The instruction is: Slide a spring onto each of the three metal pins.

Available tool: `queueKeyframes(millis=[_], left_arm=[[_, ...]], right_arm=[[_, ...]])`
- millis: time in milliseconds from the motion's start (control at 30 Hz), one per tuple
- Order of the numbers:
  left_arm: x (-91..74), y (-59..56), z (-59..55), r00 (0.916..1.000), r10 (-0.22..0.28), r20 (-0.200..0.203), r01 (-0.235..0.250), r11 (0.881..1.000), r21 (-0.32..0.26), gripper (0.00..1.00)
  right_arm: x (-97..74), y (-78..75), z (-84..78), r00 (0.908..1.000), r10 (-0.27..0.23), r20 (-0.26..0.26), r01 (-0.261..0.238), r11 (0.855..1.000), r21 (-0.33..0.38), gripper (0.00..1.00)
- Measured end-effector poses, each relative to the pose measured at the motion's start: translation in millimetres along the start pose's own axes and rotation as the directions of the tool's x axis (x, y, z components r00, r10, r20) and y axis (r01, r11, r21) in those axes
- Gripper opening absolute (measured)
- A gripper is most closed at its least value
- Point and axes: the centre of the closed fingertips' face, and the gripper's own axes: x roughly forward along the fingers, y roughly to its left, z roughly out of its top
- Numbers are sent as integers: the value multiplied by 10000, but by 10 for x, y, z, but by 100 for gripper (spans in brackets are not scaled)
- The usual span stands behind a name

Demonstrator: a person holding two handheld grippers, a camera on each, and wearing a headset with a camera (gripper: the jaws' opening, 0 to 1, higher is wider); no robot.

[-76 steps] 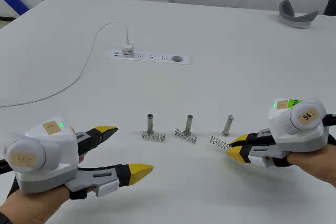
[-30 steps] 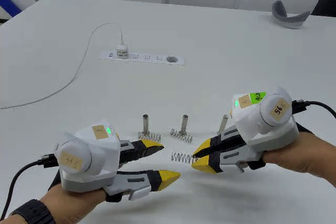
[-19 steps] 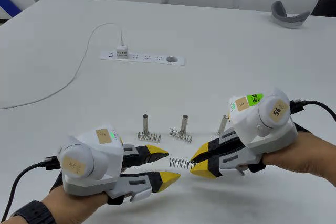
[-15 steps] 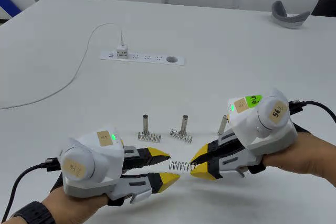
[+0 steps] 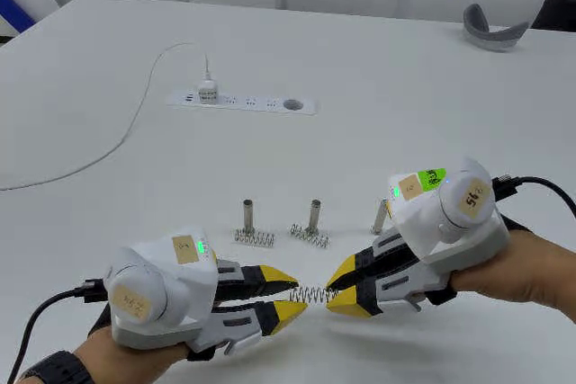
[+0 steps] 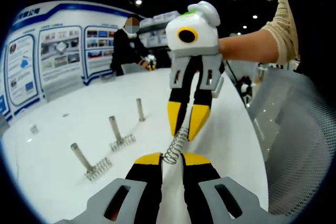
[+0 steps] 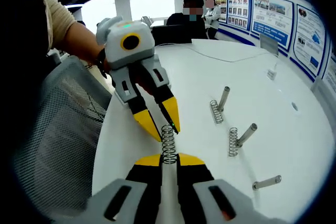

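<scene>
A small spring [image 5: 313,294] hangs level above the white table [image 5: 405,105], stretched between my two grippers. My left gripper [image 5: 286,294] has its yellow tips closed on the spring's left end, and my right gripper [image 5: 340,287] is shut on the right end. In the left gripper view the spring [image 6: 176,145] runs from my own jaws up to the right gripper [image 6: 186,127]. The right gripper view has the spring [image 7: 168,142] reaching the left gripper [image 7: 164,125]. Three upright metal pins [image 5: 247,215] [image 5: 314,214] [image 5: 380,218] stand behind, the right one partly hidden. Loose springs [image 5: 254,238] [image 5: 309,235] lie by the first two.
A white power strip [image 5: 241,101] with a plugged cable [image 5: 135,123] lies further back. A grey curved object [image 5: 490,24] rests at the far right. A mesh chair [image 7: 58,129] and people stand beyond the table's edge.
My right gripper lifted the spring off the table and carried it left. The left gripper came in towards it and narrowed its jaws onto the spring's free end.
</scene>
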Motion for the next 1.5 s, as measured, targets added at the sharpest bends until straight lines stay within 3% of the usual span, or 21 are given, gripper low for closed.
queueKeyframes(millis=[167, 967, 1500], left_arm=[[-13, 18, -13, 10000, 66, -37, -66, 10000, 19, 12], [48, -12, 6, 10000, -27, -62, 25, 9992, -403, 11], [54, -1, 63, 9994, -1, 334, 38, 9939, -1100, 10]], right_arm=[[-60, -6, 123, 9986, 44, 534, -65, 9992, 395, 11], [-44, -9, 513, 9896, -250, 1419, 209, 9993, 308, 12], [-11, -7, 517, 9891, -359, 1427, 318, 9990, 314, 15]])
